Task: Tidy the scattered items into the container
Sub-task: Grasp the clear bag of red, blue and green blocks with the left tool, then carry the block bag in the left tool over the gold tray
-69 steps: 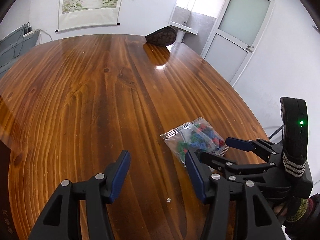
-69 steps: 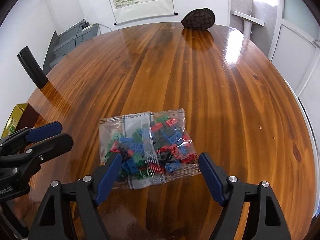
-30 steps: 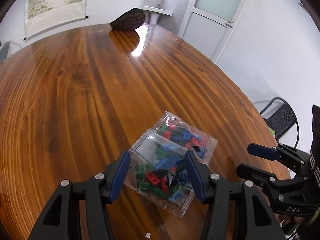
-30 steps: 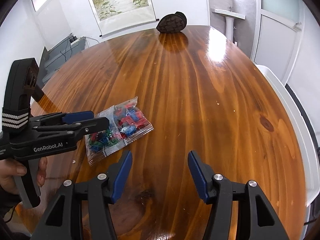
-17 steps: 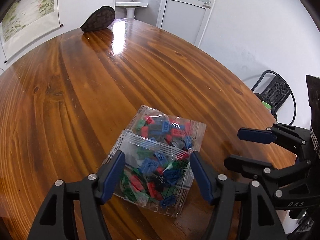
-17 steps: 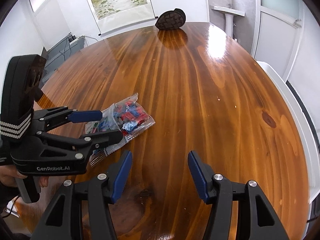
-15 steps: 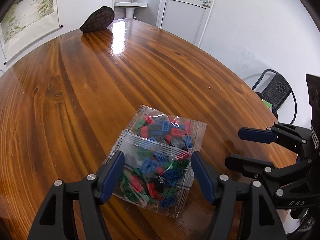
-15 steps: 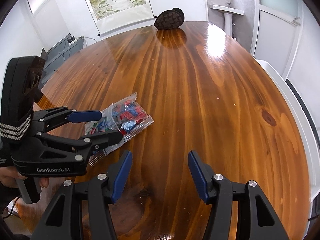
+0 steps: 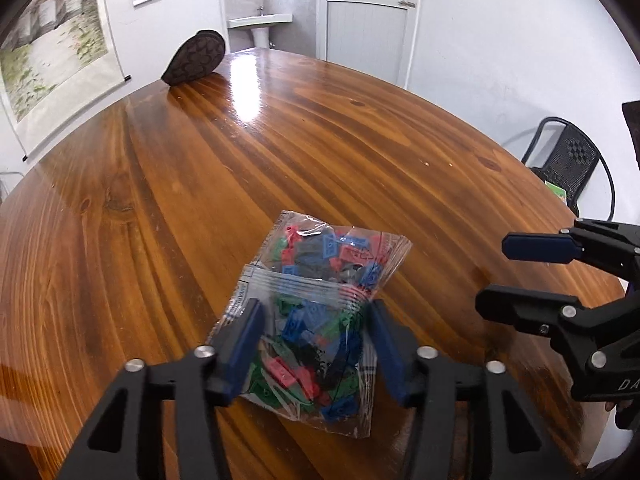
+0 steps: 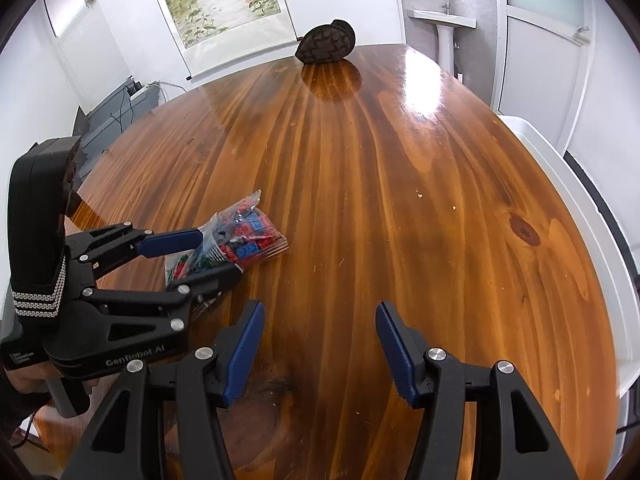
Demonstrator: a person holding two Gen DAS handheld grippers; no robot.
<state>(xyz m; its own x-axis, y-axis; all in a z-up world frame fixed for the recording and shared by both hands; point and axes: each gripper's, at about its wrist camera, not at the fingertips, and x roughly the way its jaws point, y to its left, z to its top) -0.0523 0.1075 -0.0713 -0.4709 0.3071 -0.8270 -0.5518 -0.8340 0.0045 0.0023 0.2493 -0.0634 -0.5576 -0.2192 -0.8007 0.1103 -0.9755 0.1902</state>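
A clear zip bag of red, blue and green bricks (image 9: 320,304) lies on the wooden table (image 9: 160,200). My left gripper (image 9: 314,332) is open, its two blue pads down on either side of the bag's near half. The bag crumples between them in the right wrist view (image 10: 236,244), where the left gripper (image 10: 200,254) straddles it. My right gripper (image 10: 320,340) is open and empty over bare wood, to the right of the bag; it also shows in the left wrist view (image 9: 520,272).
A brown patterned pouch (image 10: 326,42) stands at the table's far end. A white bin edge (image 10: 568,184) runs along the table's right side. A black chair (image 9: 568,164) stands beyond the table edge.
My left gripper has swung right and come down over the bag, its pads now around it. My right gripper has drawn back off the bag to the right.
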